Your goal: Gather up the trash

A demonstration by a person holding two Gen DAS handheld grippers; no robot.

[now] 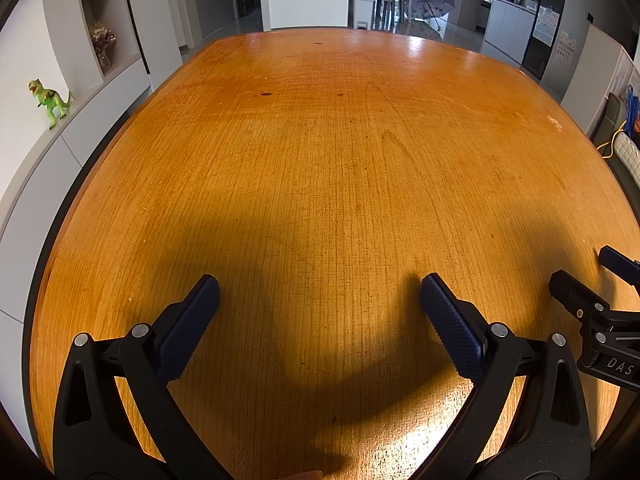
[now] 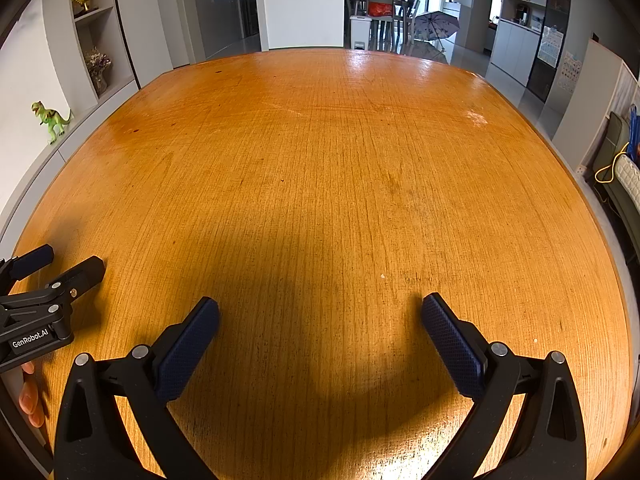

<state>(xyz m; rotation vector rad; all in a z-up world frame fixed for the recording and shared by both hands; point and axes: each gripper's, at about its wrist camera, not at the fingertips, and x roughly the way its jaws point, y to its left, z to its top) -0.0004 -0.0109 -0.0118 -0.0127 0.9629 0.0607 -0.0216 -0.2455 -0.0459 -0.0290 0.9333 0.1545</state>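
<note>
A bare orange wooden table (image 1: 320,152) fills both views, and no trash shows on it in either one. My left gripper (image 1: 319,292) hovers over the near part of the table, open, with nothing between its blue pads. My right gripper (image 2: 320,314) is open too and holds nothing. Each gripper shows in the other's view: the right gripper (image 1: 592,276) at the right edge of the left wrist view, the left gripper (image 2: 60,266) at the left edge of the right wrist view. A tiny white crumb (image 2: 383,276) lies on the wood ahead of the right fingers.
A grey sideboard (image 1: 60,152) runs along the table's left side, with a green toy dinosaur (image 1: 50,100) on it and shelves above. Chairs and an open umbrella (image 1: 432,2) stand beyond the far edge. A sofa with a yellow cable (image 2: 612,164) sits to the right. Someone's fingers (image 2: 30,396) show at lower left.
</note>
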